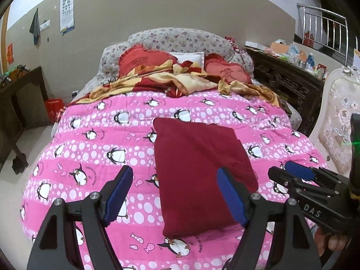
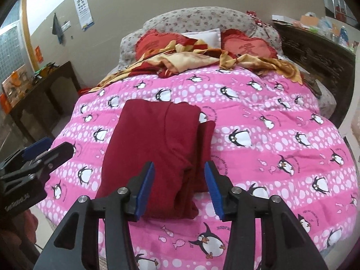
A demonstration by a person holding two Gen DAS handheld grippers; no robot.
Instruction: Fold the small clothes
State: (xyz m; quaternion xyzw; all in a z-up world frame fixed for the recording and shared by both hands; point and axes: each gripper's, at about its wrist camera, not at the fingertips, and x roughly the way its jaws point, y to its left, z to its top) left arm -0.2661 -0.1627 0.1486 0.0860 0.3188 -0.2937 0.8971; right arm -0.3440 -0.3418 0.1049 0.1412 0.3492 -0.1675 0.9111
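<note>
Pink penguin quilt (image 1: 94, 139) — folded dark-red garment (image 1: 198, 168) lying flat; left gripper (image 1: 175, 193) and right gripper (image 2: 180, 187) spread apart, empty.

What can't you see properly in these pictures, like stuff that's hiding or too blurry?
- What kind of clothing the folded dark red garment is: folding hides its shape in both views.
- Its underside: it lies flat on the pink penguin quilt.
- Its near right edge, left wrist view: the left claw finger covers it.
- The eye chart letters: too small and blurry.
- The person's hands: cut off by the frame edges behind the right claw.
</note>
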